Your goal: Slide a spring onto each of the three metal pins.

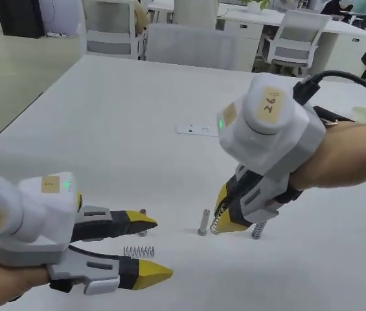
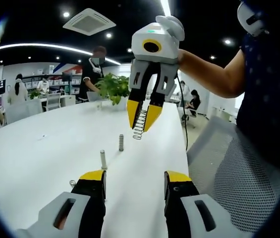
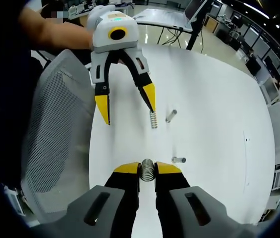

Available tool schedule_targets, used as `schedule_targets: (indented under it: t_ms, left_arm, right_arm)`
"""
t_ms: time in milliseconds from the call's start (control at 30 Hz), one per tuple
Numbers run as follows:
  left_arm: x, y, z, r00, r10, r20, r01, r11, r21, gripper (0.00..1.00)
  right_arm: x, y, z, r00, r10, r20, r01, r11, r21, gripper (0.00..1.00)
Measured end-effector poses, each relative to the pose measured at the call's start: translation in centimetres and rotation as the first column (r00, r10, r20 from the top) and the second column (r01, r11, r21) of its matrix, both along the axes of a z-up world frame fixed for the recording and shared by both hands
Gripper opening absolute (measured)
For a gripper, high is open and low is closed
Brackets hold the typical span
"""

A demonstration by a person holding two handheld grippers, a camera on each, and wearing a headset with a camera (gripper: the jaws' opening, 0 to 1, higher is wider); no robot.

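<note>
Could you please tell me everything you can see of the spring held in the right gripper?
The spring is a slim coil of bright silvery wire, metal by its look. The right gripper is shut on it, yellow tips pinching its upper coils, so it hangs tilted below them, lower end free, over the white table. The right gripper view looks down its hollow round end.

You're in an open-plan office. Long white tables (image 1: 118,123), grey mesh chairs (image 3: 55,129), a potted plant (image 2: 114,88), a ceiling air vent (image 2: 89,22) and strip lights (image 2: 55,47) surround you. Other people (image 2: 89,79) work at desks behind.
</note>
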State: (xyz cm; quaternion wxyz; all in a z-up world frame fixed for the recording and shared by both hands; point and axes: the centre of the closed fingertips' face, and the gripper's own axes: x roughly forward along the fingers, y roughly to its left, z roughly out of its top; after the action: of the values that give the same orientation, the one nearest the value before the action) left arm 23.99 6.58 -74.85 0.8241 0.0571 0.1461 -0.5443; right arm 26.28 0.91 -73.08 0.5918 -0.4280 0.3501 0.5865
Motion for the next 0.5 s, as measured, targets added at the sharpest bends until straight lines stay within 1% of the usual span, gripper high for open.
schedule_targets:
  t_ms: [200, 267, 333, 500]
  left_arm:
    - [0.3, 1.5, -0.1, 0.999, 0.054, -0.003, -0.054, 0.999, -0.004, 0.42]
    - [0.3, 2.0, -0.4, 0.997, 0.073, 0.0, -0.073, 0.997, 0.006, 0.43]
    - [0.2, 2.6, -0.7, 0.996, 0.089, -0.006, -0.089, 0.996, 0.011, 0.44]
    - [0.3, 3.6, -0.9, 0.992, 0.126, -0.006, -0.126, 0.992, 0.011, 0.45]
  right_arm:
    - [1.0, -0.3, -0.2, 1.0, -0.013, 0.01, 0.013, 1.0, -0.007, 0.09]
    - [1.4, -0.5, -0.2, 1.0, -0.021, 0.01, 0.021, 1.0, -0.006, 0.09]
    - [1.8, -0.7, -0.3, 1.0, -0.029, 0.011, 0.029, 1.0, -0.007, 0.09]
    - [3.3, -1.3, -0.6, 0.998, -0.051, 0.026, 0.052, 0.998, -0.018, 0.09]
